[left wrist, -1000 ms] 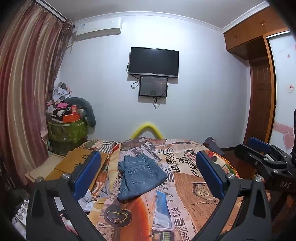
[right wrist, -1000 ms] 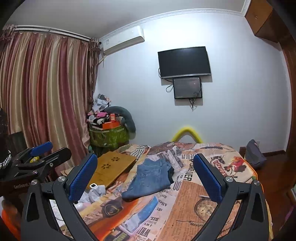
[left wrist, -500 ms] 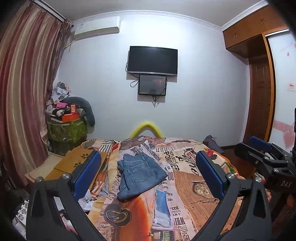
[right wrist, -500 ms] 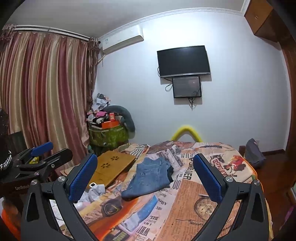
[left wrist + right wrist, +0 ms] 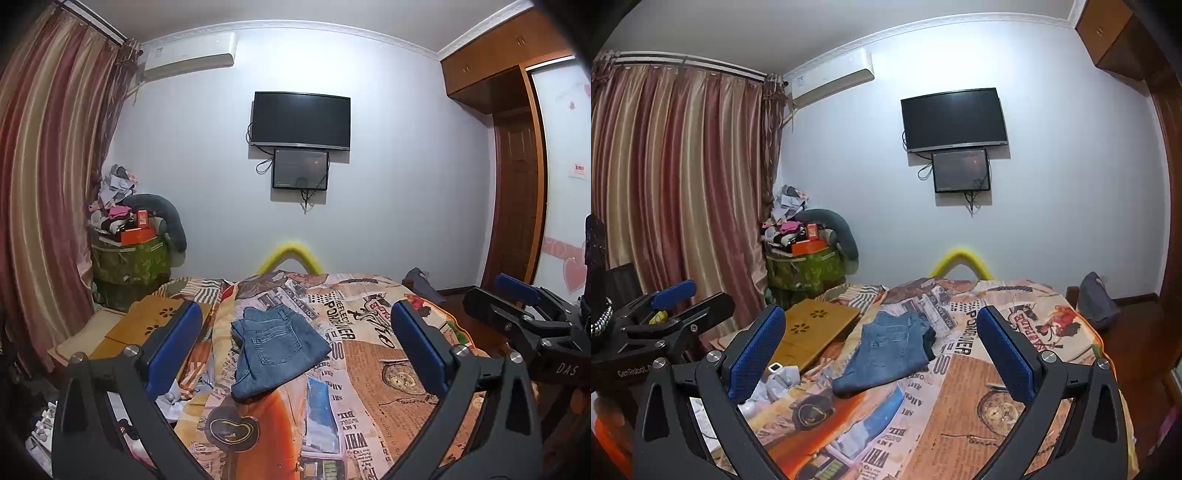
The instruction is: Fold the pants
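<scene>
Folded blue jeans [image 5: 275, 349] flat on the bedspread [image 5: 373, 376], seen between and beyond the left gripper [image 5: 295, 349] jaws, nearer the left one. Left jaws spread wide, empty. Right gripper [image 5: 882, 349] likewise released, nothing held, jeans [image 5: 890, 352] ahead between its jaws. Wooden lap tray [image 5: 812, 332] just outside the left jaw.

Both wrist cameras look level along their spread fingers from the near end of the bed [image 5: 388, 398], well back, facing the wall television [image 5: 301, 120]. The left view sits further left (the right gripper [image 5: 517, 306] shows at its right edge). Both share the jeans [image 5: 890, 350].
</scene>
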`<state>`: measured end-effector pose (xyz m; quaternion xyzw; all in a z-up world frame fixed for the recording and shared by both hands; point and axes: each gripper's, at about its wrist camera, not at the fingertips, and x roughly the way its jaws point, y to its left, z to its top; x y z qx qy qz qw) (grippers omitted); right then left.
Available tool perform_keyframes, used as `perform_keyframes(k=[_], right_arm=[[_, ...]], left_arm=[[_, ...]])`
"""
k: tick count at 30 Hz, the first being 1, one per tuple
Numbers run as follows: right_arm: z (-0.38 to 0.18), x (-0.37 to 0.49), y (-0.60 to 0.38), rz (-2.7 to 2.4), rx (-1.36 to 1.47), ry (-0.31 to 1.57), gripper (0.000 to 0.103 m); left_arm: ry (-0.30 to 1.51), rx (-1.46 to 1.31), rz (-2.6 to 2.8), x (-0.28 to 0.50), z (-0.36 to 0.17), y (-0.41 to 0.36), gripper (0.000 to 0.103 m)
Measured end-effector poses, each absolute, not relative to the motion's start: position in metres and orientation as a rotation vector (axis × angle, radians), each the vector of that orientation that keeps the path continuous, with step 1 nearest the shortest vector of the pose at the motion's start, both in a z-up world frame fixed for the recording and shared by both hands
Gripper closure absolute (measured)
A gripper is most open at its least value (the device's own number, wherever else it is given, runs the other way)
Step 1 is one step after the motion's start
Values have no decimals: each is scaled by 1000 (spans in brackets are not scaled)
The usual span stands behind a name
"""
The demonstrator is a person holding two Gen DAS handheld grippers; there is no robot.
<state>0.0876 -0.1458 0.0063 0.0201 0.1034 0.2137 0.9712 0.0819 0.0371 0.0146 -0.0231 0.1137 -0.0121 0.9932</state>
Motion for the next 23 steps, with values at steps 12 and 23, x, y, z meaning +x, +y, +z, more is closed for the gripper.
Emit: perform_keyframes(k=[12,23], right_arm=[[7,85,-144,421,45,211,0],[6,85,-141,421,44,220,0]], left_arm=[[252,-59,-43,85,13,40,0],[248,-61,-60,83,9,40,0]])
